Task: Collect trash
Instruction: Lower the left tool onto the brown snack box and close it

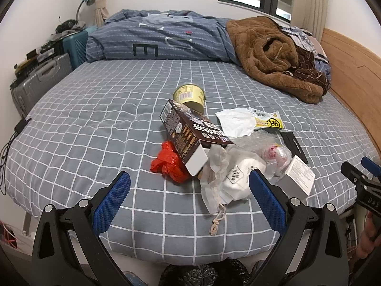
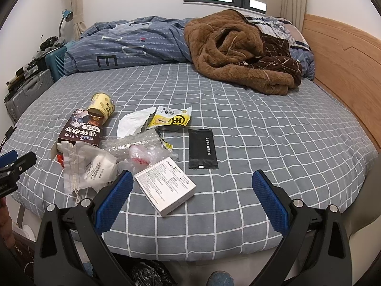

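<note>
Where checked bedsheet spreads — crinkled red bag, glossy brown carton, both grippers agape.

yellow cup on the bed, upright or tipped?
Tipped. The yellow cup lies on its side on the bed sheet, its round base with the barcode facing the left wrist camera, against the brown box.

Strewn across a grey checked bed: brown snack box, yellow cup, white carton, black sachet, brown blanket.
</note>
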